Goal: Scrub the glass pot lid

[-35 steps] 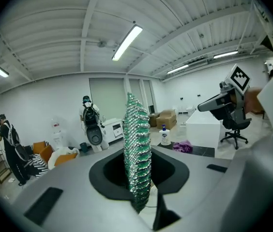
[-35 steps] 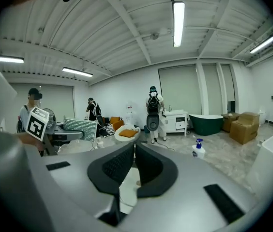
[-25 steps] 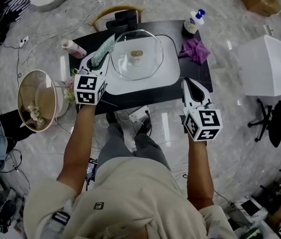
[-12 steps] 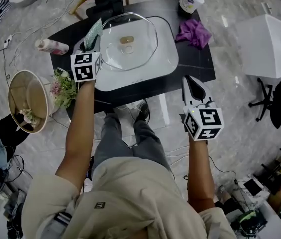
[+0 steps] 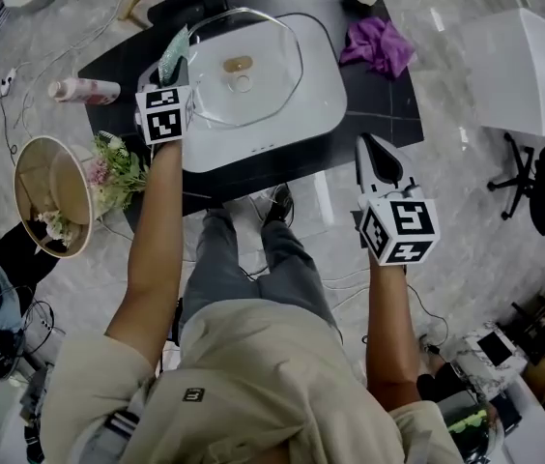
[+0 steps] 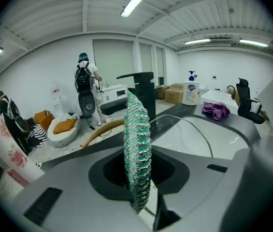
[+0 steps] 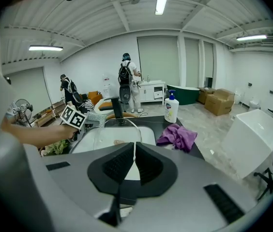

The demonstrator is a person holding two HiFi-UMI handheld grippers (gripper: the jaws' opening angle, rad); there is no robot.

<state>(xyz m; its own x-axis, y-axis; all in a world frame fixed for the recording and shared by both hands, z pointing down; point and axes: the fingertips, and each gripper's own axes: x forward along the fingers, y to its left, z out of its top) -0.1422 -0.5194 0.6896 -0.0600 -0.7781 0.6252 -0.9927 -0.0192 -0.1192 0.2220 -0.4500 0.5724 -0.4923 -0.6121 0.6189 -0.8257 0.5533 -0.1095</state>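
Green scrubber [image 6: 137, 149] beside the glass lid [image 5: 253, 85], upper left
Left gripper [image 5: 169, 75] jaws clench it; right gripper [image 5: 369, 149] jaws pressed together, empty.

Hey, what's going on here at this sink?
A person works with a gripper in each hand. The left gripper is shut on a green scrubber, held beside the glass pot lid, which lies in the white basin. The right gripper is shut and empty, back from the table.
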